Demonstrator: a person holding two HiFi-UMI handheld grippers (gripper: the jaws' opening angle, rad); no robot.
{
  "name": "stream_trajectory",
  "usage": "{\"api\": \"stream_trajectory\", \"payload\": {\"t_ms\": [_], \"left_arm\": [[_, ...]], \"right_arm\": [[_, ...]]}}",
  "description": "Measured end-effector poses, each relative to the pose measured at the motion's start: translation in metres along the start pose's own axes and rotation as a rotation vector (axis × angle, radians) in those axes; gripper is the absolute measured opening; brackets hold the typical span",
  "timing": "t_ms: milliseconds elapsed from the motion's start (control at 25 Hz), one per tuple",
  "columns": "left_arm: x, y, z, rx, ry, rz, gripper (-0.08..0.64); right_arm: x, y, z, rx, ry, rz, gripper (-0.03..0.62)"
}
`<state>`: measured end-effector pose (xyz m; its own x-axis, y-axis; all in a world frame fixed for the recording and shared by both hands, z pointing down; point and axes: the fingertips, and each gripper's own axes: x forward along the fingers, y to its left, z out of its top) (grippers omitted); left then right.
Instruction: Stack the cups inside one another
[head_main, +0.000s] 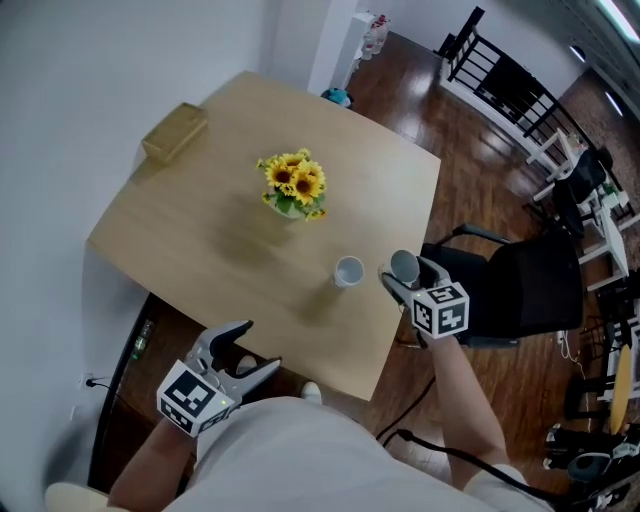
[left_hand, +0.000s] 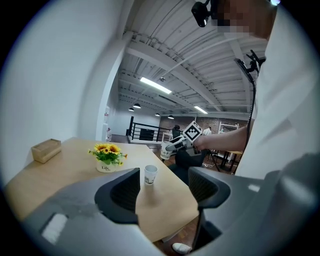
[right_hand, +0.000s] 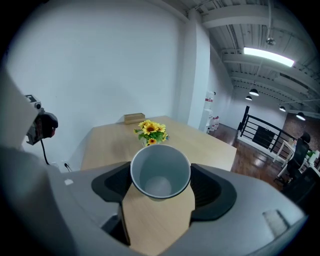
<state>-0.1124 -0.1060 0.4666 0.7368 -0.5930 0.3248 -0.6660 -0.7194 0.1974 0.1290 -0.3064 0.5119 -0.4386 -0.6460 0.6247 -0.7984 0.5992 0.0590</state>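
One white paper cup (head_main: 348, 271) stands upright on the wooden table (head_main: 200, 240), near its right edge; the left gripper view also shows this cup (left_hand: 150, 174). A second white cup (head_main: 404, 263) is held in the air just right of it, mouth up, with my right gripper (head_main: 405, 273) shut on its sides. In the right gripper view that cup (right_hand: 160, 172) fills the gap between the jaws. My left gripper (head_main: 255, 348) is open and empty, off the table's near edge. From the left gripper (left_hand: 162, 187) I see the right gripper's cup (left_hand: 164, 150) above the table edge.
A pot of sunflowers (head_main: 292, 188) sits mid-table and a wooden box (head_main: 175, 132) lies at the far left corner. A black office chair (head_main: 520, 285) stands right of the table, under my right arm. A white wall runs along the left.
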Motion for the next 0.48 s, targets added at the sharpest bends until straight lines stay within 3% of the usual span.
{"api": "stream_trajectory", "payload": {"t_ms": [280, 480], "left_arm": [[-0.033, 0.037, -0.011, -0.027, 0.016, 0.022, 0.319], [-0.049, 0.055, -0.014, -0.031, 0.037, 0.020, 0.319]], "right_arm": [[0.047, 0.038, 0.010, -0.006, 0.005, 0.028, 0.367], [0.075, 0.049, -0.005, 0.020, 0.036, 0.026, 0.370]]}}
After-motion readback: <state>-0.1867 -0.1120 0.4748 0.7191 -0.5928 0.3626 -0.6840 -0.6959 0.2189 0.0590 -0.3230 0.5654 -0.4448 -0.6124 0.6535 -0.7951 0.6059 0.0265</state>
